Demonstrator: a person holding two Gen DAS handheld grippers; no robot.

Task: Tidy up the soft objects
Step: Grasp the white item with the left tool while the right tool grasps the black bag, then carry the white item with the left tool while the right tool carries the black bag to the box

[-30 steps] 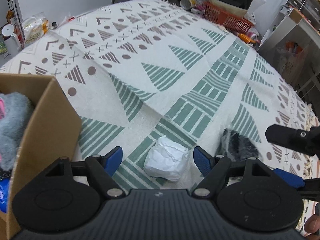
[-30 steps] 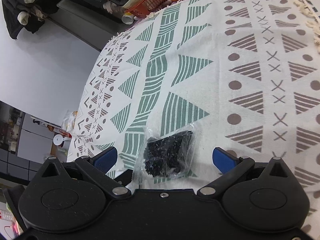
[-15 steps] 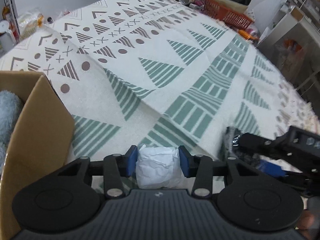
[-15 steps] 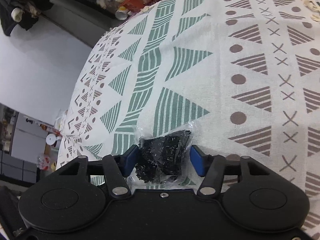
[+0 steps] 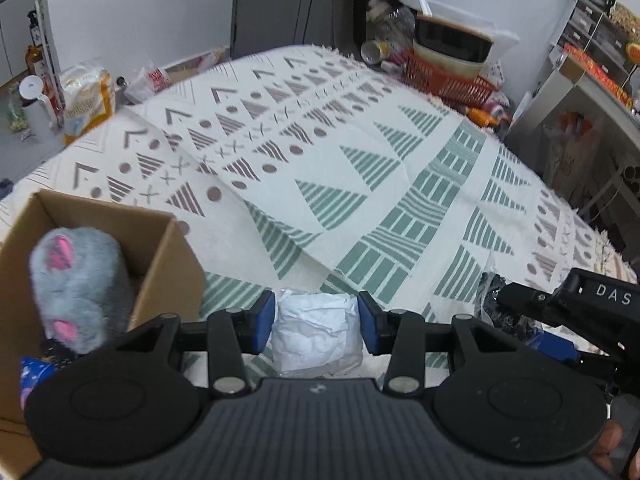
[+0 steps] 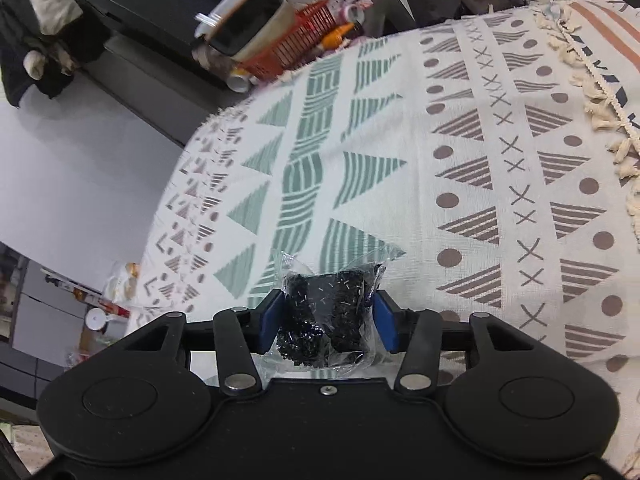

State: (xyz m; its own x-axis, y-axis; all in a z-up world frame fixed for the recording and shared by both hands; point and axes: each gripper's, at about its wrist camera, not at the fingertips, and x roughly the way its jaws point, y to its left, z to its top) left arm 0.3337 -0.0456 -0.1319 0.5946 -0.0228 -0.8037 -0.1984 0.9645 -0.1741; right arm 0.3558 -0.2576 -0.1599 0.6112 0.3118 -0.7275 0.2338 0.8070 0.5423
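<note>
Patterned tablecloth (image 5: 360, 168) spreads across the tabletop; cardboard box (image 5: 168, 264) at nine o'clock, grey plush toy (image 5: 76, 280) poking out; left gripper (image 5: 316, 322) clamps the white crumpled packet (image 5: 316, 332); right gripper (image 6: 328, 320) squeezes the clear bag of black beads (image 6: 328, 312), centre-low.

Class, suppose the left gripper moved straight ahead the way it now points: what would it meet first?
Probably only the patterned cloth; the left gripper, shut on the white bundle, has nothing else ahead, though depth is unclear.

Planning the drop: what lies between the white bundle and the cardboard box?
In the left wrist view, only patterned cloth between white bundle and cardboard box.
</note>
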